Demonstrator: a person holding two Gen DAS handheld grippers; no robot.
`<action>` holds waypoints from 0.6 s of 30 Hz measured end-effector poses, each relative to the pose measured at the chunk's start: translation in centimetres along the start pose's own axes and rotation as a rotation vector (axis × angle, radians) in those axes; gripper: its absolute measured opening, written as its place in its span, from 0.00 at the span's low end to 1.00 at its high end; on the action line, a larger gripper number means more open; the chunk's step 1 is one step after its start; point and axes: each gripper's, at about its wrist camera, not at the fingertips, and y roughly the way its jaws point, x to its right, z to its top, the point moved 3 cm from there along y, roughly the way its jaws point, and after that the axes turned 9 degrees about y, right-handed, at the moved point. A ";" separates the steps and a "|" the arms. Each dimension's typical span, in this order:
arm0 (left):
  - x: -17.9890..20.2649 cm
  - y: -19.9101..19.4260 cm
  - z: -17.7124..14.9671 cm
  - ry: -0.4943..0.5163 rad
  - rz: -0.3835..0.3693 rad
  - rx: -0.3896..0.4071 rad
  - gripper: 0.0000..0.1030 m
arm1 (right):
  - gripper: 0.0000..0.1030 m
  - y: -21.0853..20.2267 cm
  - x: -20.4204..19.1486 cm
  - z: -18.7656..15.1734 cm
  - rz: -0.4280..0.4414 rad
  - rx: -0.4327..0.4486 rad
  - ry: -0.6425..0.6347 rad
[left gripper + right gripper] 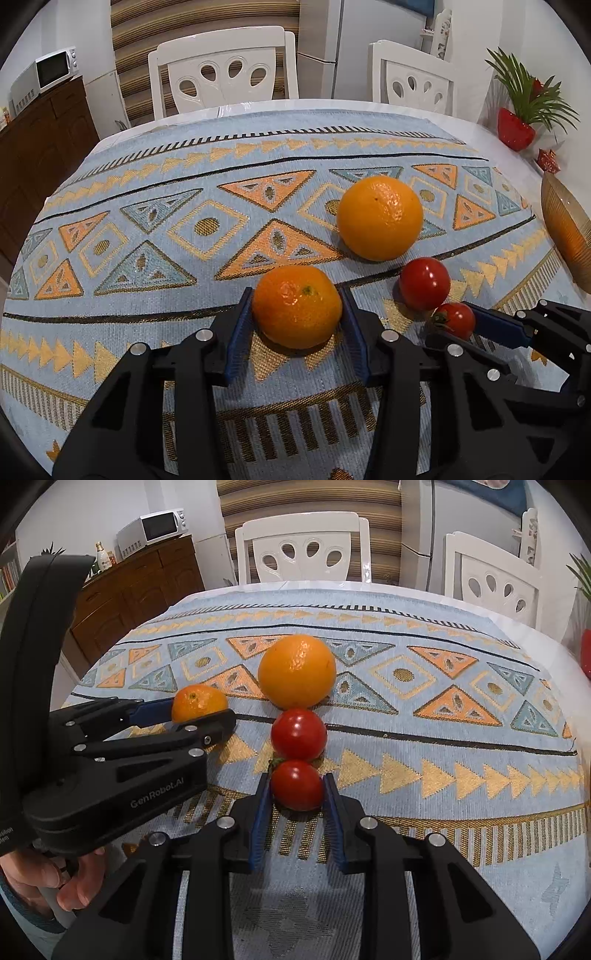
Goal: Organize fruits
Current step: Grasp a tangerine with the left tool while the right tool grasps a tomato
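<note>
A mandarin rests on the patterned cloth, and my left gripper is shut on it, with a blue pad against each side. Behind it to the right lies a large orange. Two tomatoes sit close together: the bigger tomato is just in front of the orange, and the small tomato sits in front of that. My right gripper is shut on the small tomato, which is still on the cloth. The right wrist view also shows the left gripper holding the mandarin.
An amber ribbed bowl stands at the table's right edge. A red vase with a green plant is at the far right corner. Two white chairs stand behind the table. A hand holds the left gripper's handle.
</note>
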 end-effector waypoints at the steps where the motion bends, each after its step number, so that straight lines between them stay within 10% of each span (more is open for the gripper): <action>1: 0.0 0.0 0.0 0.000 0.000 0.000 0.44 | 0.27 0.0 0.0 0.0 0.000 0.000 0.001; 18: 0.0 -1.9 -0.2 -0.011 0.025 0.066 0.43 | 0.27 -2.0 0.4 -0.8 0.000 0.038 0.021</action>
